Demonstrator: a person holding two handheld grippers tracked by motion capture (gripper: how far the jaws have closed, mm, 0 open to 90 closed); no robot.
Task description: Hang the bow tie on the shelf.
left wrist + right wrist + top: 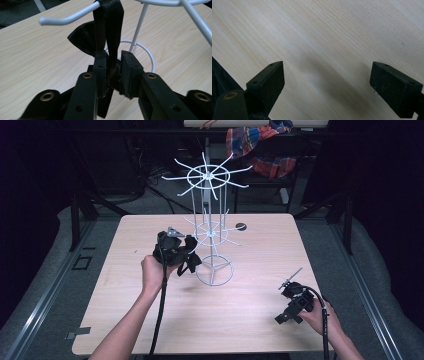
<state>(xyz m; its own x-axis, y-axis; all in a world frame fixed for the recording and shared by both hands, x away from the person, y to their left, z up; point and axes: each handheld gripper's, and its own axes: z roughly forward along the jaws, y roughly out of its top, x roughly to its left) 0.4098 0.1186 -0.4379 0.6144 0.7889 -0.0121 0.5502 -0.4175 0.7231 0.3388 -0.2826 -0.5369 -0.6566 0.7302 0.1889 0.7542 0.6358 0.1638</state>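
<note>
Left tool [113, 62]: seen in the left gripper view with its jaws drawn in close around a black strap [110, 27]; one jaw is pressed against the strap, while a narrow gap is left on the other side. In the high view the left tool [186, 251] is held by the left hand [151, 274], with its cable trailing down toward the bench edge.

Black strap: hung over a white peg [67, 18] directly above the left tool's jaws, running down between them; a wider black fold is seen just behind the jaws.

Wire rack [210, 227]: a white stand with two tiers of radiating pegs, set just ahead of and beside the left tool; its ring base [214, 269] rests on the bench. In the left gripper view the ring base [147, 53] and an upright rod are seen just beyond the jaws.

Right tool [327, 82]: released, with its jaws spread wide over bare wood. In the high view the right tool [289, 306] is held low over the bench by the right hand [320, 319], well apart from the rack.

Bench [260, 315]: light wood grain; a shadow is cast on it between the right tool's jaws.

Beyond the bench: a plaid cloth [260, 145] is draped over something dark, far ahead of both tools.
</note>
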